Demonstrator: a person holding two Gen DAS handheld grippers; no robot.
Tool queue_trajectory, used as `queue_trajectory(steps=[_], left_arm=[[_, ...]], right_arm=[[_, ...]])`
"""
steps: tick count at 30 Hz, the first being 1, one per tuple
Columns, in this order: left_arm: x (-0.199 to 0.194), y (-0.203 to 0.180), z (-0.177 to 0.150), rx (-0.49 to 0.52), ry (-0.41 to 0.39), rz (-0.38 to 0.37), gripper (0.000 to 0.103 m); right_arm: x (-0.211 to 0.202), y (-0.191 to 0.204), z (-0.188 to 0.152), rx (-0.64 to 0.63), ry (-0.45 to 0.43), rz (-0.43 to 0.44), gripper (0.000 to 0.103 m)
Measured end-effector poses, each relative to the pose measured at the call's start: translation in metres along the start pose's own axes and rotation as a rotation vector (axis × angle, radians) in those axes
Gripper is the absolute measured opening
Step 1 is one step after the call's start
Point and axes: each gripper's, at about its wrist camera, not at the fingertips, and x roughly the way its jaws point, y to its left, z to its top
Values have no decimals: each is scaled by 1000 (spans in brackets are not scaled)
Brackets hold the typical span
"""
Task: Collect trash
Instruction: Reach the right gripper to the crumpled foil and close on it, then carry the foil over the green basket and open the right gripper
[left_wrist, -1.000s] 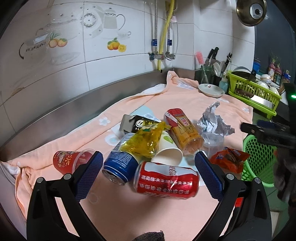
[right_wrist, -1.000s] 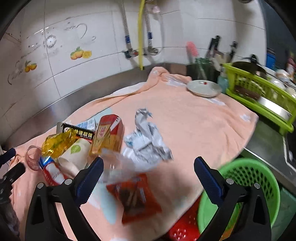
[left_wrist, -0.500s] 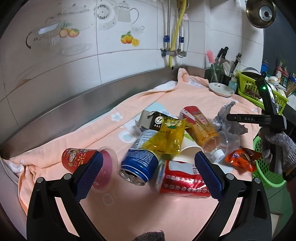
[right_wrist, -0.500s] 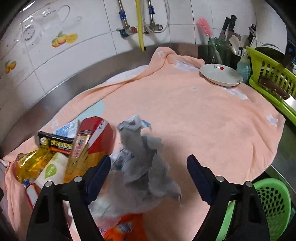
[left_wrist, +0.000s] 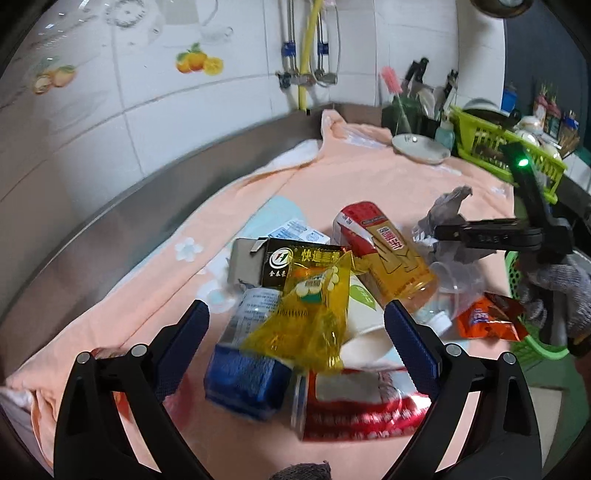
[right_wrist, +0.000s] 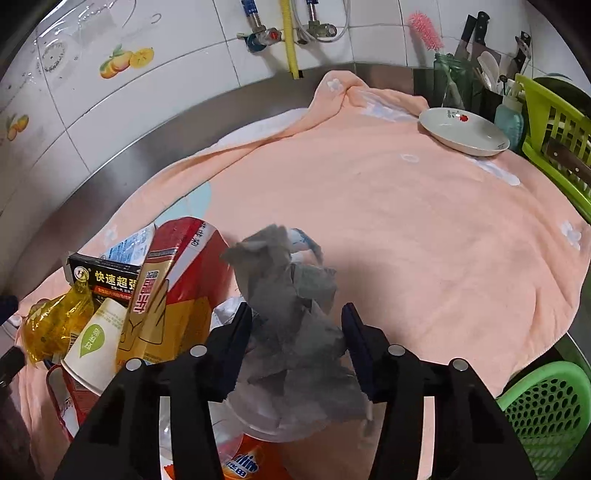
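Observation:
A heap of trash lies on a peach towel. In the left wrist view my left gripper is open over a yellow plastic wrapper, a blue can, a red can and a white paper cup. In the right wrist view my right gripper has closed in around a crumpled grey paper, its pads at both sides. That gripper also shows in the left wrist view. A red-gold carton and a black box lie beside it.
A green mesh basket stands low at the right, off the counter edge. A white dish and a green dish rack with knives sit at the back right. An orange packet lies near the counter's edge. Tiled wall behind.
My right gripper moved down onto the grey paper and its jaws narrowed around it. My left gripper moved forward and lower over the cans and the yellow wrapper.

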Motion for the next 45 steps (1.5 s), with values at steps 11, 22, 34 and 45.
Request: queue_trajectory(steps=[11,22,34,45], left_arm=[[34,13,0,-55,96,-104,53],[28,17,-1,-69,66,-118,26],[-15,5,12,-50,-38,-168,24],[-48,-79,23,38,-100,-381,24]], right_arm=[[-11,9,-1,-14,-25,-14,35],[-38,9,-1,5,-95,-16,29],[-121,-13,-16,62,-236,-31,29],[-157,-99,-111,162,-147,-316,29]])
